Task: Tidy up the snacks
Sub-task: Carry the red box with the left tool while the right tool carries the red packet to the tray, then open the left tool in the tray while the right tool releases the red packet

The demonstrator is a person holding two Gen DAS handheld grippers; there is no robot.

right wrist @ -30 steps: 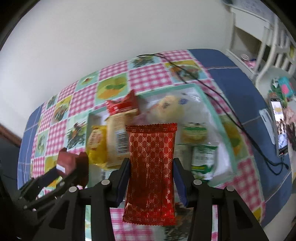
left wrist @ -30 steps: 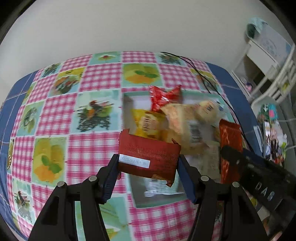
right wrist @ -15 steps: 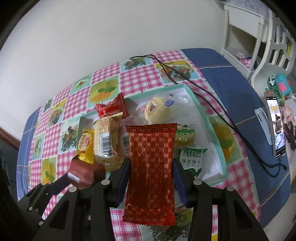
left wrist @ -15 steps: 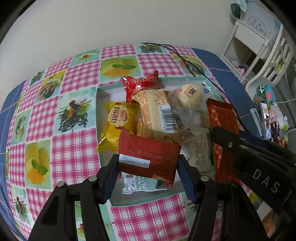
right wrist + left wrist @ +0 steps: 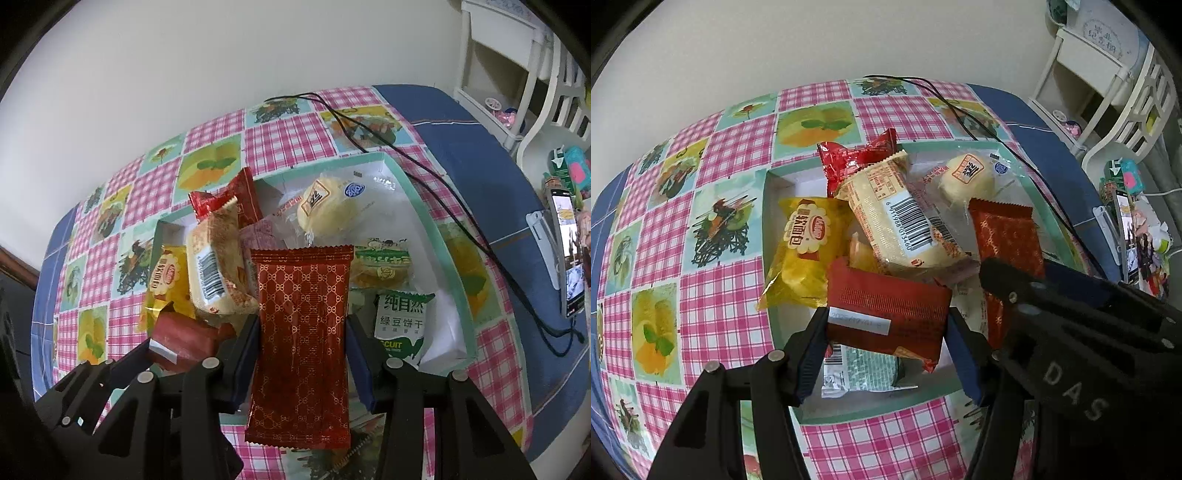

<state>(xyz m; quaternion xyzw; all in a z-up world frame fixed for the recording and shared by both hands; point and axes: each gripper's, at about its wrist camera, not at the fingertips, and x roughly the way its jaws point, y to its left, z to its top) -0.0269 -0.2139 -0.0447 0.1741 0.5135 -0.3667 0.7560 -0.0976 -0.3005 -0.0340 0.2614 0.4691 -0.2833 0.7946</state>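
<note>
Most snacks already lie piled in the mint-rimmed tray (image 5: 783, 400) at frame centre, while my left gripper (image 5: 886, 343) pinches a dark red packet (image 5: 886, 314) and my right gripper (image 5: 301, 354) pinches a patterned red wrapper (image 5: 301, 332), both above it, unplaced.

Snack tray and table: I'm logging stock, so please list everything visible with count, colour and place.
tray: one, mint-green rim, white inside, on the tablecloth
tablecloth: one, pink check with fruit panels
yellow bread pack: one, tray's left side
barcoded cream pack: one, tray centre
crimped red pack: one, far left corner
round bun: one, pale yellow, far side
green biscuit pack: one, white-green, near right
cable: black, right of tray
left tongs: shut on dark red packet
right tongs: shut on patterned red packet
</note>
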